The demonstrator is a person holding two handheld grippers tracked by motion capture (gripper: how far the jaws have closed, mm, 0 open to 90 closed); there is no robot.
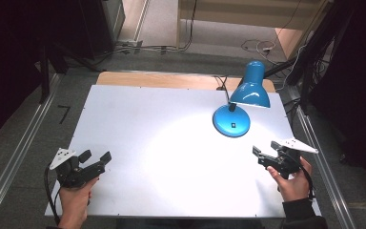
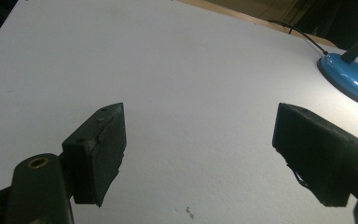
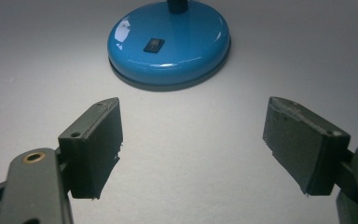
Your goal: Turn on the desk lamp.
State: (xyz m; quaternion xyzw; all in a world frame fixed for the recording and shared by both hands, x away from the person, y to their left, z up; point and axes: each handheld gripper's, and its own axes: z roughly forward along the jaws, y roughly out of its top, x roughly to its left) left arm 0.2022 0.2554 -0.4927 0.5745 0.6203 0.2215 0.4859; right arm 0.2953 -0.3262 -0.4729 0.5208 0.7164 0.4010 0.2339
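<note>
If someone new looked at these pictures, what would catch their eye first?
First, the bright blue desk lamp at the far right of the white table, throwing a pool of light on the board. Next, the two black grippers at the near edge, the left gripper and the right gripper, both open and empty.

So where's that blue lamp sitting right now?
In the high view the blue lamp stands at the far right of the white table, just beyond the right gripper, which faces its round base.
</note>
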